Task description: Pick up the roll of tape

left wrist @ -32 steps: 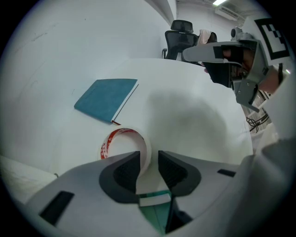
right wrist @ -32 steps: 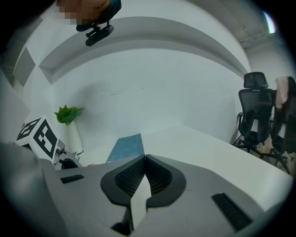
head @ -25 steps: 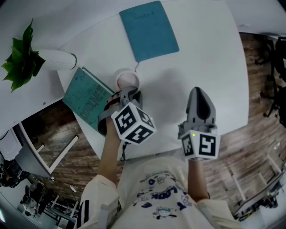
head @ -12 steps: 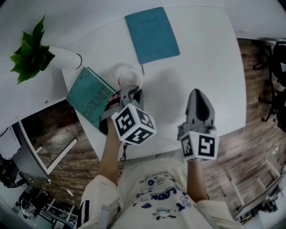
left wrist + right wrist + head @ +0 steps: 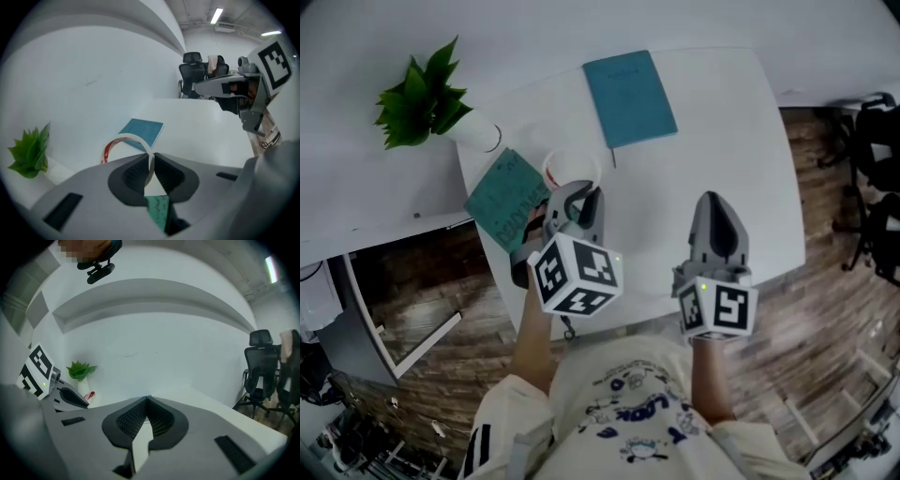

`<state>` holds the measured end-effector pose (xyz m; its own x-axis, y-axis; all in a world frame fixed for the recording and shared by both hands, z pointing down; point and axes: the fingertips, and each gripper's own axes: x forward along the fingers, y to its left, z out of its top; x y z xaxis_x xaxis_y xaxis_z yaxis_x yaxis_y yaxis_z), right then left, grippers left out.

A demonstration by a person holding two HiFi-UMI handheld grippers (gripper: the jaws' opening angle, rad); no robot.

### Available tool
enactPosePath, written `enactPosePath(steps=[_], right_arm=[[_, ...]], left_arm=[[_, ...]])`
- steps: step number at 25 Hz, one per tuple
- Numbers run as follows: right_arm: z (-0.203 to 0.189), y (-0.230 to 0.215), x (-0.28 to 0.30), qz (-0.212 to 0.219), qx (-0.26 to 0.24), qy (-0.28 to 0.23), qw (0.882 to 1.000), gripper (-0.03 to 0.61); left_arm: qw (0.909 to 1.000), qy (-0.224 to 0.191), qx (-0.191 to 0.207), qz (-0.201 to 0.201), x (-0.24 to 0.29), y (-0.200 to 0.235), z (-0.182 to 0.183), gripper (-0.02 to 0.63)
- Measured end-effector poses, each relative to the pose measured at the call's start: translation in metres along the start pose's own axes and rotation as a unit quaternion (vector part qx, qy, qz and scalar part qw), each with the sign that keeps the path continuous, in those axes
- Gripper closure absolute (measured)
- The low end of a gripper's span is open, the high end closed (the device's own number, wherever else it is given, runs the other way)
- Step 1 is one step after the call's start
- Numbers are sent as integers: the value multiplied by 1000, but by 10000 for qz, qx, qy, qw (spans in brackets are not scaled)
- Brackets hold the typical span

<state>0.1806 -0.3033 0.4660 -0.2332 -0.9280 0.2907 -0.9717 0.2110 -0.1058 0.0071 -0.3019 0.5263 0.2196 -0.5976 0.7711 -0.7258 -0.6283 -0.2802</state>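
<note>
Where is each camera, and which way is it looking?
Head view: on the person's head, looking steeply down at the white table; shows both forearms, shirt, left gripper and right gripper.
Left gripper view: on the left gripper, looking along its fingers, which pinch the roll of tape, toward the wall; the right gripper shows too.
Right gripper view: on the right gripper, looking along its closed, empty fingers toward the wall.
Shared: the plant appears in all three.
</note>
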Motion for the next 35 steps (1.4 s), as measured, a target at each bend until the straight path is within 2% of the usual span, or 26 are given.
enactPosePath(steps=[4, 8, 13, 21, 25, 35], right_arm=[[23, 14, -18, -23, -125, -239, 9996, 575], [45, 29, -37, -60, -265, -513, 9983, 575], [72, 46, -57, -124, -379, -848, 9956, 575], [94, 67, -82, -243, -463, -1107, 9925, 575], [102, 73, -92, -291, -544, -1243, 9903, 575], [117, 77, -115, -368, -584, -1462, 9868, 575]], left_arm=[[9975, -584, -380, 115, -37, 12, 14, 575], [9905, -1135, -744, 231, -75, 23, 23, 575], [9740, -1889, -1132, 527, -123, 43, 35, 575], [9470, -2799, -1375, 765, -182, 56, 49, 575], [9336, -3130, -1491, 904, -202, 60, 53, 575], [9177, -3464, -1647, 1037, -230, 55, 50, 575]])
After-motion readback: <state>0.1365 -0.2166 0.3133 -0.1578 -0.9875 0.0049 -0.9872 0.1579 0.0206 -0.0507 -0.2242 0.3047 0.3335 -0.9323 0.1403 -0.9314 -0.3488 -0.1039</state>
